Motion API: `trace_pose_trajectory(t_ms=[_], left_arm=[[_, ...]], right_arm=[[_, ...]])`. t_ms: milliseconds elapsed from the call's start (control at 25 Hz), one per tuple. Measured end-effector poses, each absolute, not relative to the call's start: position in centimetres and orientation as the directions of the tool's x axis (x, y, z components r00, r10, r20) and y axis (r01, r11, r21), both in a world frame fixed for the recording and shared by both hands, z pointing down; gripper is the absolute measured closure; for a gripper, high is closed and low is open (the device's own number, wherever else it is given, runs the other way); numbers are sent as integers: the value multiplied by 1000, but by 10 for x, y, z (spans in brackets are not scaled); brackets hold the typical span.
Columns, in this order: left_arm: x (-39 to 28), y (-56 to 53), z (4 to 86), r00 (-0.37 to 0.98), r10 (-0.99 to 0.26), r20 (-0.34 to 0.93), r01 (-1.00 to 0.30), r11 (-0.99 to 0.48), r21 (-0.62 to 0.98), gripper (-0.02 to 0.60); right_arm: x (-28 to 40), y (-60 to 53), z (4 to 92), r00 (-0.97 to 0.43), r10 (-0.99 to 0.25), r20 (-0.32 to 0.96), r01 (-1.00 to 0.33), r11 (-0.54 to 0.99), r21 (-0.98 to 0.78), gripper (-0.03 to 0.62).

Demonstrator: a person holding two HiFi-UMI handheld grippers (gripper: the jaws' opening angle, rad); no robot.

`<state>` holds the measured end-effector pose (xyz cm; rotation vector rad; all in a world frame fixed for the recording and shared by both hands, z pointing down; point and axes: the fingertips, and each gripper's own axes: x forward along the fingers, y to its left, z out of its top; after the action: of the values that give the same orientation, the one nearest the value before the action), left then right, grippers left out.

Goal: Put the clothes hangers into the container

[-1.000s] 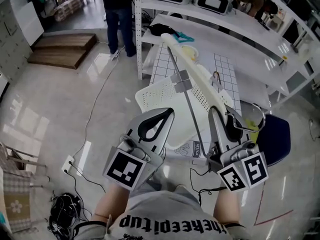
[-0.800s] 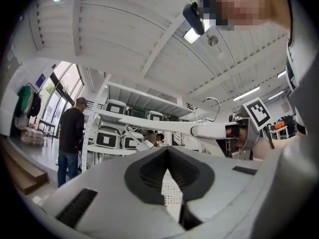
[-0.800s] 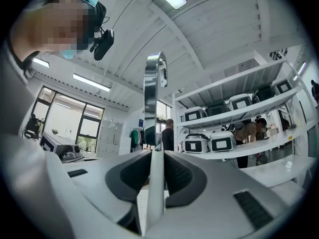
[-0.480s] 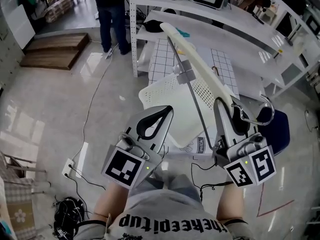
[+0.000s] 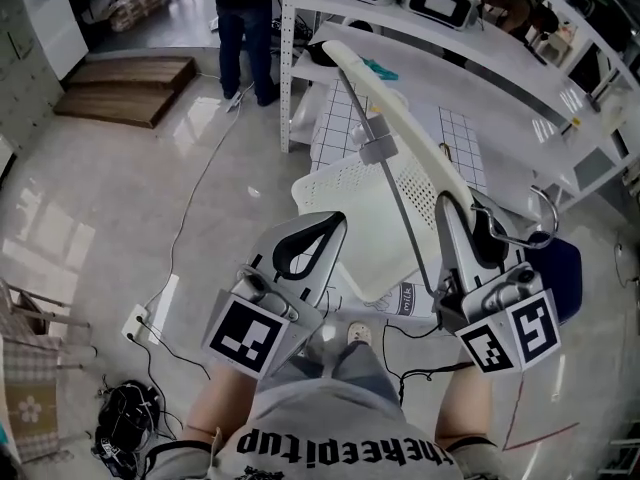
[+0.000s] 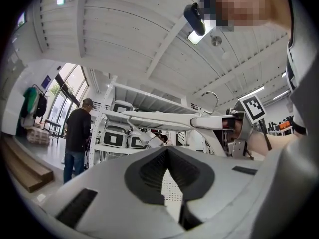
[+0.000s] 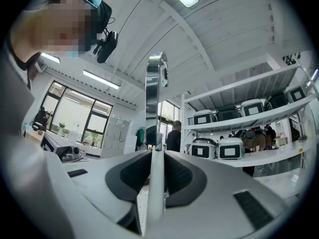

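Left of both grippers, the shiny floor (image 5: pixel 110 208) is wide, with only a thin cable (image 5: pixel 196 183) across it. Up ahead and on the right, the white shelves (image 5: pixel 470 53) stand close, and a person (image 5: pixel 245 18) stands beside them. Down low, the left gripper (image 5: pixel 338 223) is pinched shut with nothing in it. Beside it, the right gripper (image 5: pixel 447 208) squeezes the long cream clothes hanger (image 5: pixel 400 133), whose far end reaches up near the shelves. Under the hanger lies the white container (image 5: pixel 350 203) with little holes.

Glossy floor (image 5: pixel 100 198) (grey) bears cable bundle (image 5: pixel 125 413), wooden platform (image 5: pixel 125 88).
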<state>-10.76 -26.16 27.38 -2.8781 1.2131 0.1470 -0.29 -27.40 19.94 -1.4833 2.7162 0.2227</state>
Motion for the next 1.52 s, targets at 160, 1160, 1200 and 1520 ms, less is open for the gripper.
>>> trace_pose_trajectory(t_ms=[160,1160,1200,1520], left_arm=[[-103,-265,272,673,-735,-89,-736,-676,18,571],[-68,-309,270,392,-915,-93,-919,-393,-7,570],[-68,-310,271,379,-921,-93,-925,-380,-5,571],[-61,-313,279,277,-957,-81,-960,-278,5,571]], right_arm=[[-2,-282,194,-582,-807,-101,-812,570,123,501],[16,-357,197,-840,-532,-110,-543,825,155,500],[16,-359,199,-849,-518,-108,-529,835,152,500],[17,-376,221,-905,-418,-75,-425,895,134,500]])
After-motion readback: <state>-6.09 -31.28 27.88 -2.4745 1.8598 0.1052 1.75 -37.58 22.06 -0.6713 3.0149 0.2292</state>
